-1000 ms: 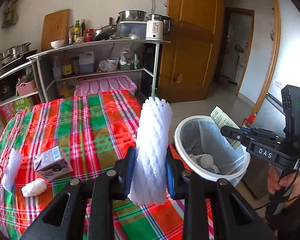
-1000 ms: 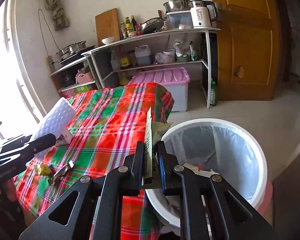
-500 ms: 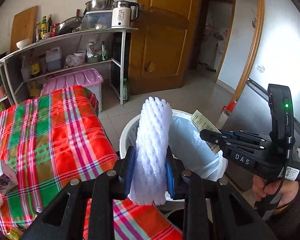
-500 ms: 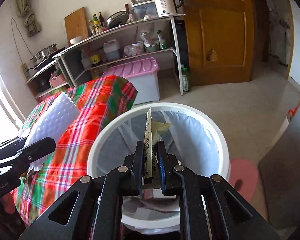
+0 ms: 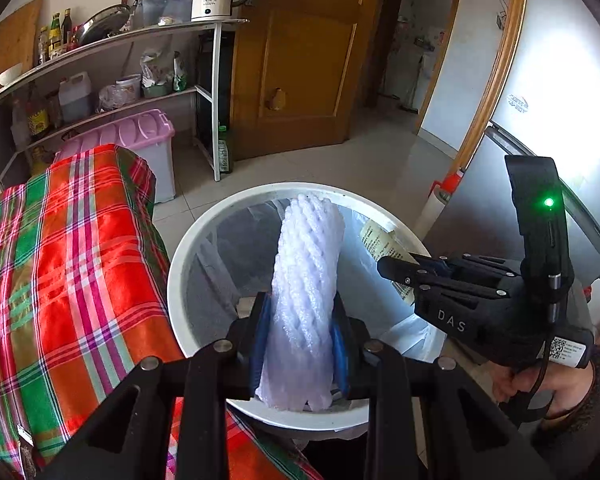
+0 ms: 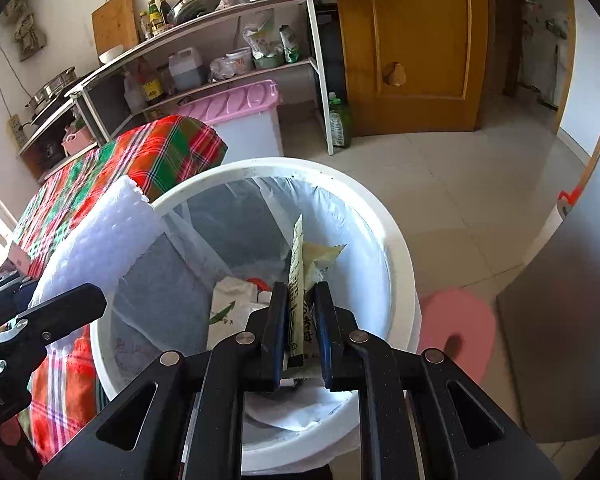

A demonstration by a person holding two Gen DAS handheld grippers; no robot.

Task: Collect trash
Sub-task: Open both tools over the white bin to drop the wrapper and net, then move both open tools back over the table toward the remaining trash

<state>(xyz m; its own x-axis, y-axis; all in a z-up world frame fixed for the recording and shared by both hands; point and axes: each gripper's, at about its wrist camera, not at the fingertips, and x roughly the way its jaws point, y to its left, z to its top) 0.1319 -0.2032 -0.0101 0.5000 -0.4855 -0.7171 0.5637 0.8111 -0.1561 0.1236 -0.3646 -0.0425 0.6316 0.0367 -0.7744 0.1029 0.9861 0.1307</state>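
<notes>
My left gripper is shut on a white foam net sleeve and holds it upright over the white trash bin. My right gripper holds a flat yellowish wrapper over the same bin; its jaws look slightly parted around the wrapper. The bin has a clear liner and holds several pieces of trash, among them a white packet. The right gripper also shows in the left wrist view, and the foam sleeve shows in the right wrist view.
A table with a red and green plaid cloth stands left of the bin. Behind it are a pink-lidded storage box, a metal shelf rack with kitchenware, and a wooden door. A grey appliance stands at right.
Both grippers have moved from over the table's edge to above the bin's opening, each carrying its piece of trash. The right jaws look a little wider now.
</notes>
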